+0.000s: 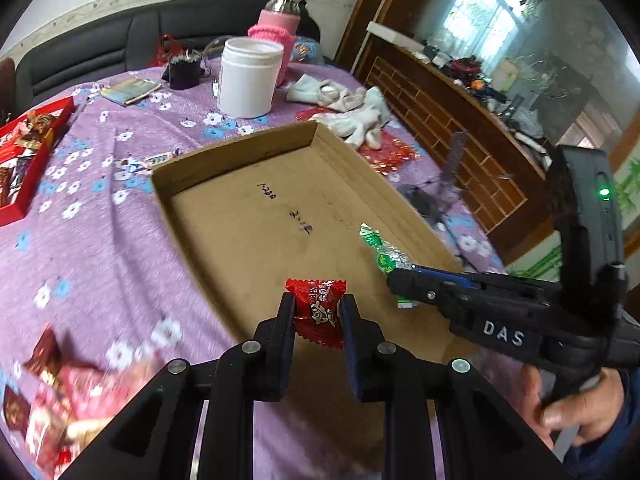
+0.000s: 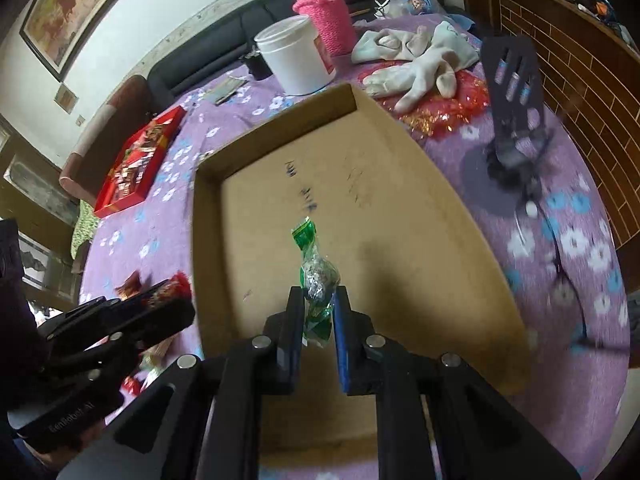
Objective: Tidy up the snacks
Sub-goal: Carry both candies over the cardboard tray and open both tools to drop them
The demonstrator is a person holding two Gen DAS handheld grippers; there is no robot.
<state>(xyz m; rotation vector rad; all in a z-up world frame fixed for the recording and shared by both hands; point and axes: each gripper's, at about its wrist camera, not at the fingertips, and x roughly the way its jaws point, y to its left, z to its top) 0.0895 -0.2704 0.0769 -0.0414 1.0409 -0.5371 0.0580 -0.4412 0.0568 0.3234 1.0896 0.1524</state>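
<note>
My left gripper is shut on a red wrapped candy and holds it over the near edge of the shallow cardboard tray. My right gripper is shut on a green wrapped candy and holds it above the tray. In the left wrist view the right gripper comes in from the right with the green candy at its tip. In the right wrist view the left gripper sits at the lower left with the red candy.
A red box of sweets lies at the left of the purple flowered tablecloth. Loose red snack packs lie at the near left. A white tub, a pink-sleeved bottle, white gloves and a phone stand are behind and right of the tray.
</note>
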